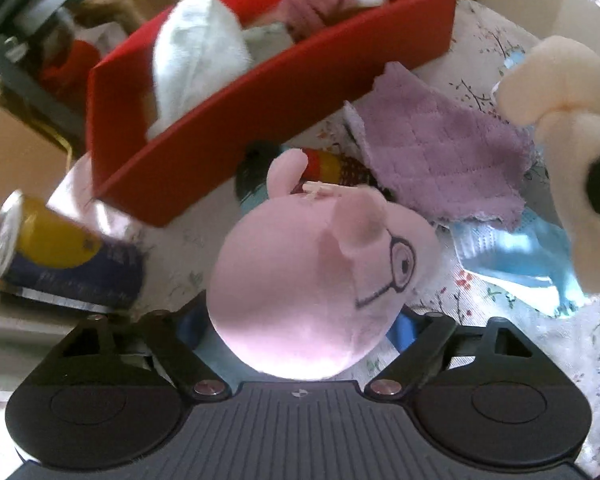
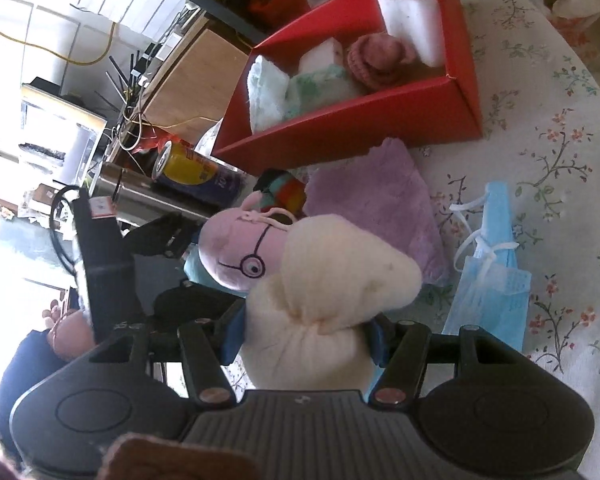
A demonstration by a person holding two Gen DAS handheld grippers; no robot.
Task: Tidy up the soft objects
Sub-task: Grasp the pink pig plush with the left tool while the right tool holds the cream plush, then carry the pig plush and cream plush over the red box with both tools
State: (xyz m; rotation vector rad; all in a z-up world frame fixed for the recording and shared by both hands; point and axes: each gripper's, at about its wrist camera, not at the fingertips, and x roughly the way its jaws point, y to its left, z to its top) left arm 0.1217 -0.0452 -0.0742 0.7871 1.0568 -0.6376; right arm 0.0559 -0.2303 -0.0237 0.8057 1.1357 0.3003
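My left gripper [image 1: 300,326] is shut on a pink pig plush with glasses [image 1: 320,276], held just in front of the red box [image 1: 268,120]. My right gripper [image 2: 306,334] is shut on a cream plush toy [image 2: 332,280], which also shows at the right of the left wrist view [image 1: 560,92]. The pig shows in the right wrist view [image 2: 236,248] to the left of the cream toy. The red box [image 2: 380,120] holds a white cloth [image 1: 200,52], a pink knitted item [image 2: 374,60] and white foam blocks [image 2: 416,24].
A purple quilted cloth [image 1: 440,152] and a blue face mask [image 2: 496,276] lie on the floral tablecloth [image 2: 560,160]. A yellow and blue can [image 1: 60,256] lies left of the box. A colourful soft item [image 1: 328,164] lies behind the pig. Cluttered shelves stand beyond the table.
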